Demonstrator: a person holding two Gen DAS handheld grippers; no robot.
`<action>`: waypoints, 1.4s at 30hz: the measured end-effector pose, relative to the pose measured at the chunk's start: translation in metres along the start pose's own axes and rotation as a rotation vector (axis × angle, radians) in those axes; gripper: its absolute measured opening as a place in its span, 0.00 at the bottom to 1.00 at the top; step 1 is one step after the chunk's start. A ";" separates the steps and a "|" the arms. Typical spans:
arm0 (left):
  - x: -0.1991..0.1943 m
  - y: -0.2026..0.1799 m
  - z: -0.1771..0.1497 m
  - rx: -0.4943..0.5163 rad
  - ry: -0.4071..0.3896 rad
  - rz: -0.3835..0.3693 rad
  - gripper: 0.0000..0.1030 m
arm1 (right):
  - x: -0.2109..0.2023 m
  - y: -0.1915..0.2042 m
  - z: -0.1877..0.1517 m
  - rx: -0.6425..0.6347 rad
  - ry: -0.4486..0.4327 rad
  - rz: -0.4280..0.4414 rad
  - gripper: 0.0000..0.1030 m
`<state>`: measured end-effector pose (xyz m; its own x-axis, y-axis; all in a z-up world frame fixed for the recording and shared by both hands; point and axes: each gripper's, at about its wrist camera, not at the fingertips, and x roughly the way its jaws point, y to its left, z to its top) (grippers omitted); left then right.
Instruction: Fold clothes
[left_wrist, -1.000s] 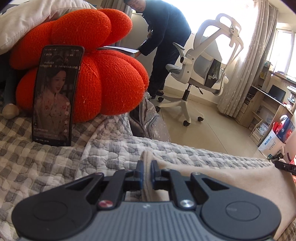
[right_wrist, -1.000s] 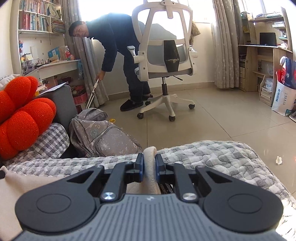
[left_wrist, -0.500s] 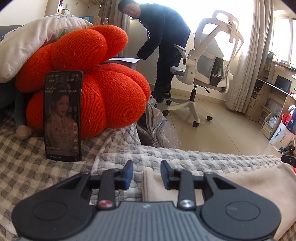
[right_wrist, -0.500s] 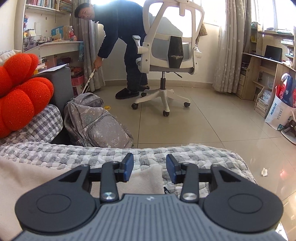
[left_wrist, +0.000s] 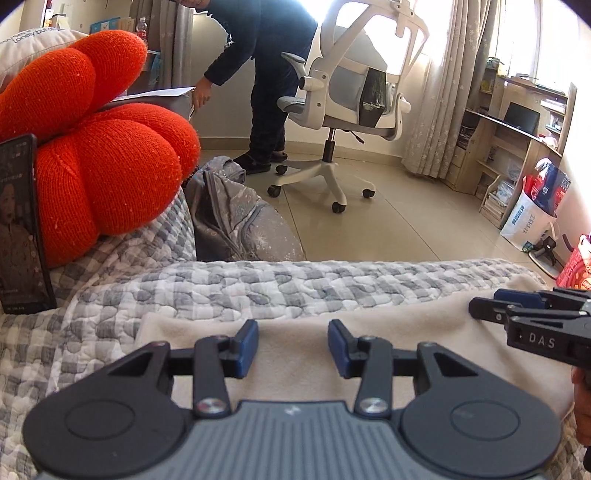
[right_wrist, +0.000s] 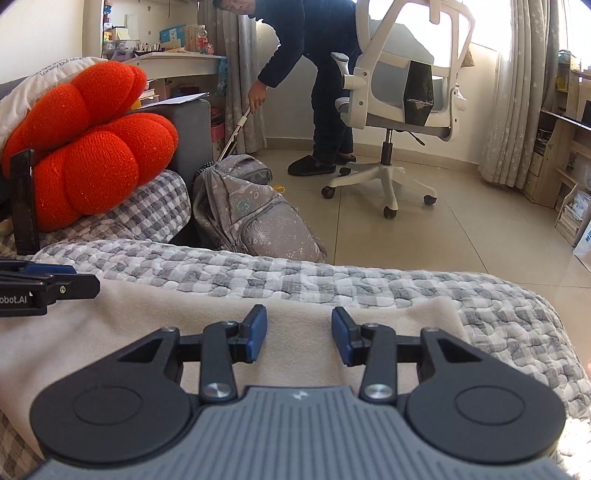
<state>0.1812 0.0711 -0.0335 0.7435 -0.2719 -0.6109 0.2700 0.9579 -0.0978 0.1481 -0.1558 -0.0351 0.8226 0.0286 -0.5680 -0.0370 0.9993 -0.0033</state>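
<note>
Left wrist view: left tool spread wide, holding nothing, blue pads hovering over cream garment. Garment lies flat on grey checked quilt covering bed. Right tool enters from right edge over same garment; its opening cannot be told here. Phone upright against orange cushion.

Right wrist view: right tool also spread wide, empty, above garment near its right edge. Left tool visible at left edge. Grey backpack on floor beyond bed; white office chair behind; person in dark clothes bending beside it.
</note>
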 end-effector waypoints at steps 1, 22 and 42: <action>0.003 0.002 -0.004 0.003 0.006 0.011 0.42 | 0.002 -0.004 -0.002 0.004 0.004 -0.006 0.42; -0.048 0.031 -0.016 -0.052 -0.050 -0.022 0.42 | -0.016 -0.011 -0.007 0.068 -0.008 0.008 0.45; -0.081 0.069 -0.039 -0.059 -0.004 0.030 0.48 | -0.045 -0.057 -0.021 0.143 -0.011 -0.011 0.52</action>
<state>0.1155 0.1628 -0.0209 0.7531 -0.2435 -0.6111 0.2110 0.9693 -0.1262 0.1011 -0.2145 -0.0265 0.8285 0.0172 -0.5597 0.0528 0.9927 0.1087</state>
